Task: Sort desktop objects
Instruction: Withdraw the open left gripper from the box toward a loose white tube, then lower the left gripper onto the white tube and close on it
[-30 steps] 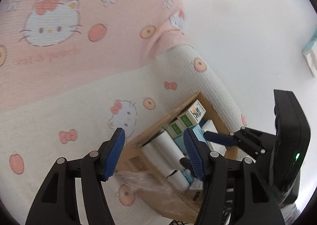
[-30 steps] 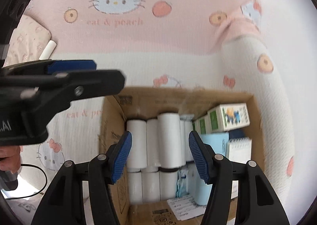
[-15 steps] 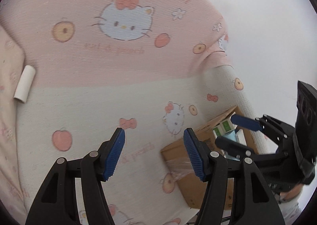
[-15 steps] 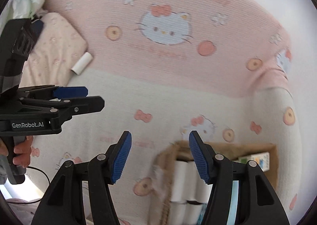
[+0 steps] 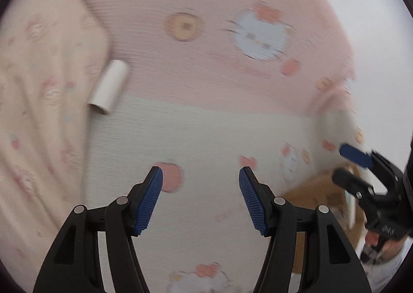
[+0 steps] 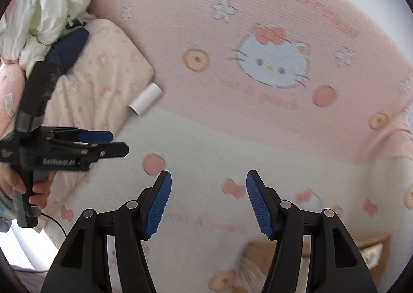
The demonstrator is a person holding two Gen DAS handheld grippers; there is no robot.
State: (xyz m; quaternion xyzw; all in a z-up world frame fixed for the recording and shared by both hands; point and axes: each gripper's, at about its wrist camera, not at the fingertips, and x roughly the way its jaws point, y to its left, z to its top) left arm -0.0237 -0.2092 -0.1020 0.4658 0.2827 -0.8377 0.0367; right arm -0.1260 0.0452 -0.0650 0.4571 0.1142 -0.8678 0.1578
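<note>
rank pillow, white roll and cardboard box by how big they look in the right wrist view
1. pillow, by far the largest.
2. cardboard box, though only a corner shows at the bottom edge, mostly behind the right gripper, so its rank is unsure.
3. white roll, smallest, lying beside the pillow.
</note>
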